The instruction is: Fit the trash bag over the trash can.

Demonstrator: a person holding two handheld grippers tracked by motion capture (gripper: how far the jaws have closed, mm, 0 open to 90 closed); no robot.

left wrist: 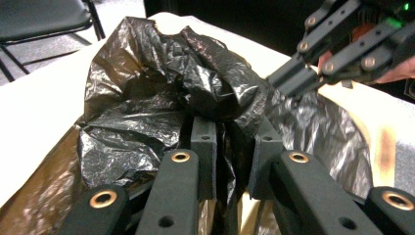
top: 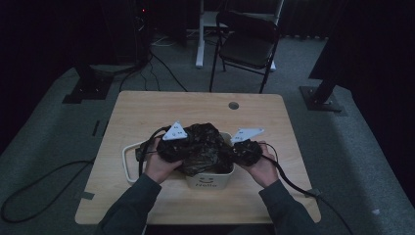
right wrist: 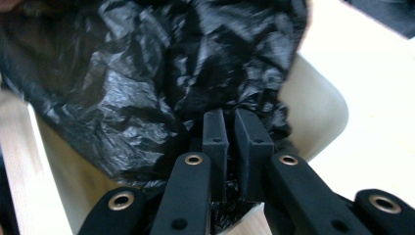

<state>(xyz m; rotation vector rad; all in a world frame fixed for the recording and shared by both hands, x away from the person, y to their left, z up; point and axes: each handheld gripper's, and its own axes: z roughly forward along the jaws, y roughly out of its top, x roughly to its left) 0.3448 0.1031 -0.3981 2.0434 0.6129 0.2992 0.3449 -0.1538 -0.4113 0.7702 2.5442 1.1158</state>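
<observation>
A glossy black bag (top: 203,147) drapes a white bin (top: 208,180) on the pale wooden table (top: 147,112).

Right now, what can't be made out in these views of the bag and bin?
- Inside of the white bin: high view, covered by the black plastic bag.
- Bag's opening edge: left gripper view, lost in crumpled folds.
- Print on the bin front: high view, too small and dim to read with certainty.
- Film between the right gripper fingers: right gripper view, dark against black pads.
- Left gripper grip on the bag: folds hide any contact.
</observation>
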